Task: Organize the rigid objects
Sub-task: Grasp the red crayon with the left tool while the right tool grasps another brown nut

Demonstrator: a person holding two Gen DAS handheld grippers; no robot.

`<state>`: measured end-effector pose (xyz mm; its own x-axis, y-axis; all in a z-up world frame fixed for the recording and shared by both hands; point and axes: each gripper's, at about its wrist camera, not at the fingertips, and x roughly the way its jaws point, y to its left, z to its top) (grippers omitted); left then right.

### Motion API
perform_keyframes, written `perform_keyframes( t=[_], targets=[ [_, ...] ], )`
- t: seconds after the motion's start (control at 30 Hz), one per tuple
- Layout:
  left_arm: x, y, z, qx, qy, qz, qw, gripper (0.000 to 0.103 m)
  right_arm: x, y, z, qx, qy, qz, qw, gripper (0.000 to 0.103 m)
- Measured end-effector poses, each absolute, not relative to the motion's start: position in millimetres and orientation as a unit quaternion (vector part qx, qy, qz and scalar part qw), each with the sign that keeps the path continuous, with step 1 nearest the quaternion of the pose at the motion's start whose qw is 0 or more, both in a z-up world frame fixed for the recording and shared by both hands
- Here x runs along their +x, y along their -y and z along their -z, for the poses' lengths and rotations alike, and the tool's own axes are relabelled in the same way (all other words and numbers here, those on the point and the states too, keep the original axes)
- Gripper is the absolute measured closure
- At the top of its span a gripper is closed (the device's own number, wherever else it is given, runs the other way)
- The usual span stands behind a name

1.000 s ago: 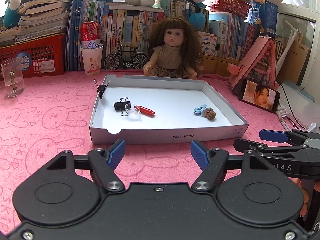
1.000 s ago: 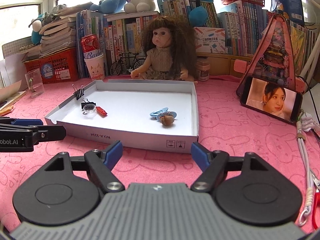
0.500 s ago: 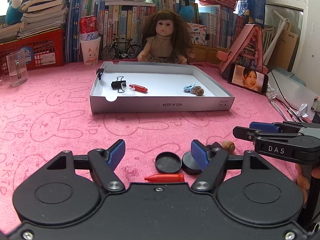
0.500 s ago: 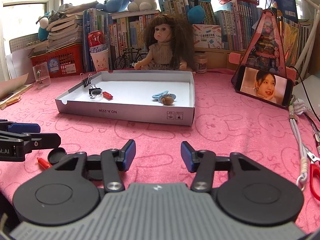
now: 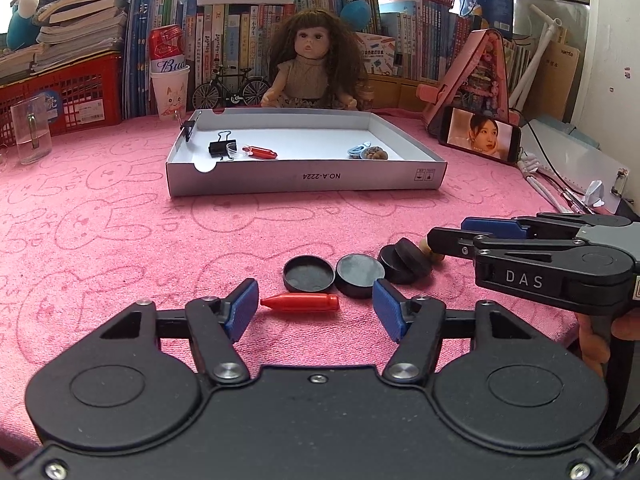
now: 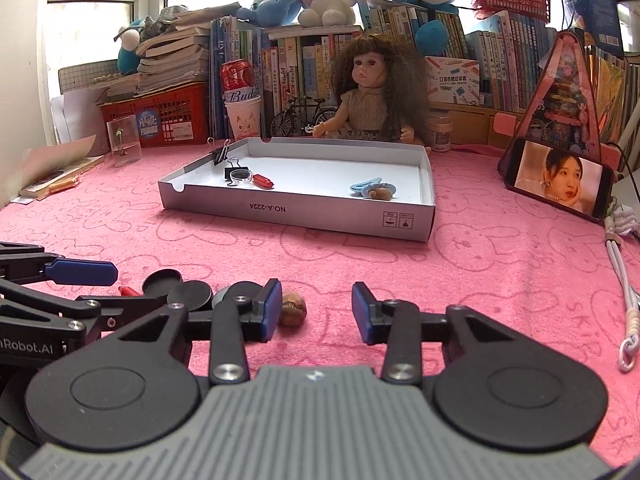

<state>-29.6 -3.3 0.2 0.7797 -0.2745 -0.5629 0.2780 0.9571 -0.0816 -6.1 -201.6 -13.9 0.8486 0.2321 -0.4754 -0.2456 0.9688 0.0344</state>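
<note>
A red capsule-shaped piece (image 5: pixel 300 303) lies on the pink cloth between the open blue fingers of my left gripper (image 5: pixel 316 309). Just beyond it lie three black round caps (image 5: pixel 309 273). A small brown shell (image 6: pixel 293 310) lies beside the left finger of my open right gripper (image 6: pixel 316 309). The white cardboard tray (image 5: pixel 304 178) stands further back and holds a binder clip, a clear lid, another red piece (image 5: pixel 262 153), a blue clip and a brown shell (image 6: pixel 380 193). My right gripper also shows in the left wrist view (image 5: pixel 464 232).
A doll (image 5: pixel 316 68), a toy bicycle, a paper cup with a can and rows of books stand behind the tray. A phone (image 6: pixel 558 184) leans at the right, with cables (image 6: pixel 624 272) near it. A glass cup (image 5: pixel 30 134) stands at the left.
Both grippers have pulled back from the tray and dropped low over the cloth. The red piece, black caps and shell have come into view in front of them. The right gripper's jaws narrowed, then reopened.
</note>
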Motion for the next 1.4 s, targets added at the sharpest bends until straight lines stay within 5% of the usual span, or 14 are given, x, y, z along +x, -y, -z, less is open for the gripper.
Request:
perform_keyframes(
  t=[1.27,1.4],
  targets=[
    [-34,13,11,0.035,-0.280,0.116,0.952,0.049,-4,198,26,-0.027,-0.239,-0.083,0.967,0.056],
    [-35,13,11,0.034,-0.277,0.114,0.953,0.059,-3,195,27,-0.028,-0.239,-0.088,0.967,0.056]
  ],
)
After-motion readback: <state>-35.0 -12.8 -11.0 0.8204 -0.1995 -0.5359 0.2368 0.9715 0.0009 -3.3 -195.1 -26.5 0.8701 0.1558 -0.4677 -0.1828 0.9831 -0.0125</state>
